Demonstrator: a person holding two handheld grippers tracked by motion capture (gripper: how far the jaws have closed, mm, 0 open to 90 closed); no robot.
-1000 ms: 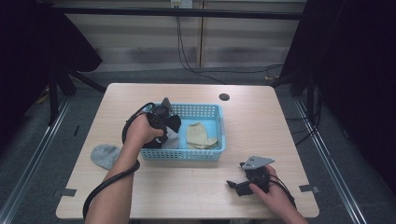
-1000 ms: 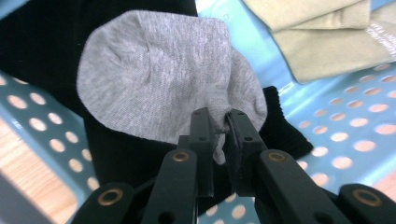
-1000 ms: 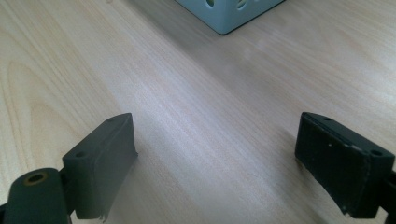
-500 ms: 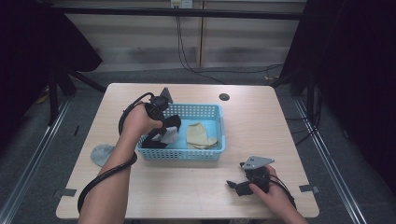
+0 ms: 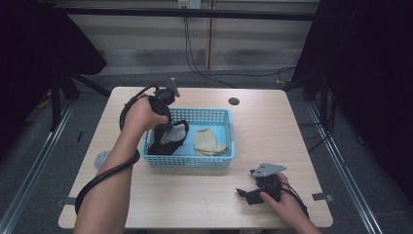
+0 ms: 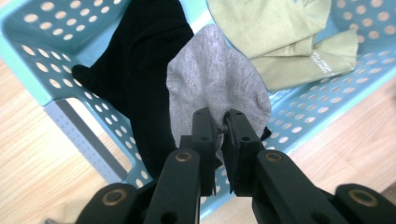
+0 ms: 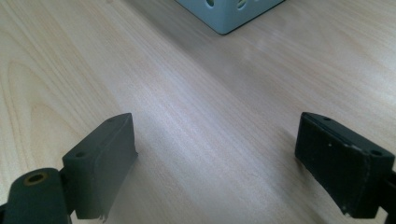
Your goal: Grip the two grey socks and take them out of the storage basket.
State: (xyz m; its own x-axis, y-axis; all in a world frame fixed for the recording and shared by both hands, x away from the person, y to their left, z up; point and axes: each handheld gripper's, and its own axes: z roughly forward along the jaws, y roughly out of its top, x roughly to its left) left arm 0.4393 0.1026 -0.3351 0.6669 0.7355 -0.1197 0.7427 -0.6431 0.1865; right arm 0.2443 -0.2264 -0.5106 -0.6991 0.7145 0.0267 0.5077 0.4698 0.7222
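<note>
**Grey sock hangs over the basket, pinched at its edge**

Grey sock [image 6: 217, 84] dangles from the left gripper [image 6: 218, 122], whose fingers [image 6: 203, 133] are clamped together on a small fold of its hem, above the left end of the blue basket [image 5: 229, 157]. Nearest the person, the right gripper [image 5: 257, 187] rests on the counter [image 5: 195, 195], its fingers [image 7: 100, 161] spread wide with nothing between them. Beyond it, the perforated basket holds a black sock [image 6: 140, 79] directly under the grey one and a crumpled olive-green cloth [image 6: 289, 42] at its other end. Judging by the thin bite on the fabric, the sock could slip free early, or snag the black sock beneath and drag it along if lowered into it
</note>
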